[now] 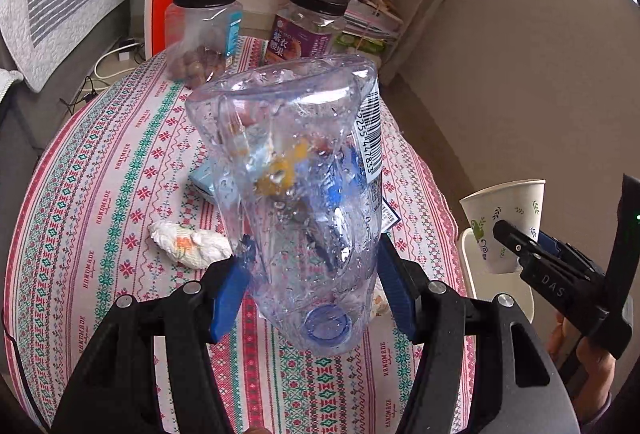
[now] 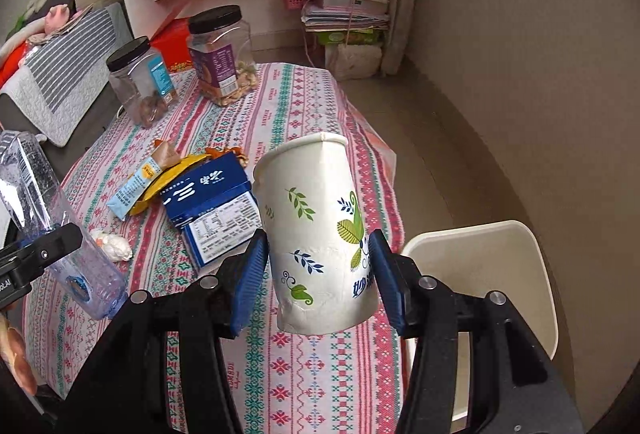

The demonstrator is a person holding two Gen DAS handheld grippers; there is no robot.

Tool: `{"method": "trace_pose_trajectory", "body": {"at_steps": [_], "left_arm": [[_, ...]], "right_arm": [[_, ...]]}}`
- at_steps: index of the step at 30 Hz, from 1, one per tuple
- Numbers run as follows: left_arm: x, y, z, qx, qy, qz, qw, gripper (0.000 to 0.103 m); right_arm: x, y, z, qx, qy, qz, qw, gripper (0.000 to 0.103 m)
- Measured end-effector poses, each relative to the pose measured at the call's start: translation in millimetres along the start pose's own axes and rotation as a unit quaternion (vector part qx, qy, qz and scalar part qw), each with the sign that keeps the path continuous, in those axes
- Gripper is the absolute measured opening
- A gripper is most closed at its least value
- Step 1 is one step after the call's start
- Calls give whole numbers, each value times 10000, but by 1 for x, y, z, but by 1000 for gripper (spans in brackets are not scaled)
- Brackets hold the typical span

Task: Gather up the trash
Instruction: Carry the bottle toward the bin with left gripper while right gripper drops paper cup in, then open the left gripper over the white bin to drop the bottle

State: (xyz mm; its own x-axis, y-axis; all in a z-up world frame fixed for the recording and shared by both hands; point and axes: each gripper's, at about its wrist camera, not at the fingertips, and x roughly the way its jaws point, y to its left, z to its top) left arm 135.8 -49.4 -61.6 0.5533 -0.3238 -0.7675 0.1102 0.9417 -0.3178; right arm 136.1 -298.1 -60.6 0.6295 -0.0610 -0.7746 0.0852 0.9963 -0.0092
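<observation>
My desk (image 2: pixel 288 121) carries a box (image 2: pixel 212 205), wrapper (image 2: pixel 136 189) and tissue (image 2: pixel 114 248). Above it, my left tool (image 1: pixel 316 274) clamps a crushed bottle (image 1: pixel 296 169); my right tool (image 2: pixel 320 274) grips a paper cup (image 2: pixel 316 230).

Table (image 2: pixel 304 366) under a red, green and white patterned cloth, littered with trash and jars.
At the far end, two clear black-lidded jars (image 2: pixel 141 85) (image 2: pixel 222 54) side by side; mid-table, a blue carton (image 2: pixel 214 205) lying flat, touching a pale blue snack wrapper (image 2: pixel 138 185) over a yellow wrapper (image 2: pixel 176 173); nearer the left edge, a crumpled white tissue (image 2: pixel 114 246) apart from them.
</observation>
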Motion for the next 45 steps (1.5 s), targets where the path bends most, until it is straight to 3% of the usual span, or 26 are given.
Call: {"method": "trace_pose_trajectory", "body": {"at_steps": [6, 11, 15, 18, 20, 21, 26, 38, 42, 45], "left_arm": [[11, -29, -6, 240, 41, -185, 9995, 60], [21, -51, -11, 446, 127, -343, 9983, 60], [33, -72, -15, 477, 249, -469, 9974, 60], [43, -92, -18, 512, 355, -577, 9964, 60], [50, -108, -20, 493, 439, -687, 9955, 60], [54, -117, -23, 505, 475, -738, 9949, 60], [71, -162, -29, 673, 598, -900, 9919, 60], [107, -252, -25, 839, 927, -1203, 9848, 61], [113, -266, -20, 849, 952, -1202, 9845, 62], [113, -262, -14, 769, 932, -1178, 9857, 75]], "right_arm": [[2, -59, -9, 649, 222, -463, 9966, 50], [7, -100, -20, 1186, 474, -981, 9870, 50], [1, -121, -25, 1314, 424, -1481, 9793, 53], [-8, -135, -26, 1438, 295, -1699, 9745, 60], [-14, -141, -25, 1466, 148, -1890, 9709, 76], [-17, -144, -25, 1471, 86, -1961, 9694, 78], [-29, -167, -30, 1773, -61, -2152, 9603, 87], [-44, -212, -41, 2347, -226, -2532, 9382, 89], [-52, -222, -46, 2537, -308, -2668, 9293, 91], [-55, -221, -47, 2469, -353, -2794, 9272, 91]]}}
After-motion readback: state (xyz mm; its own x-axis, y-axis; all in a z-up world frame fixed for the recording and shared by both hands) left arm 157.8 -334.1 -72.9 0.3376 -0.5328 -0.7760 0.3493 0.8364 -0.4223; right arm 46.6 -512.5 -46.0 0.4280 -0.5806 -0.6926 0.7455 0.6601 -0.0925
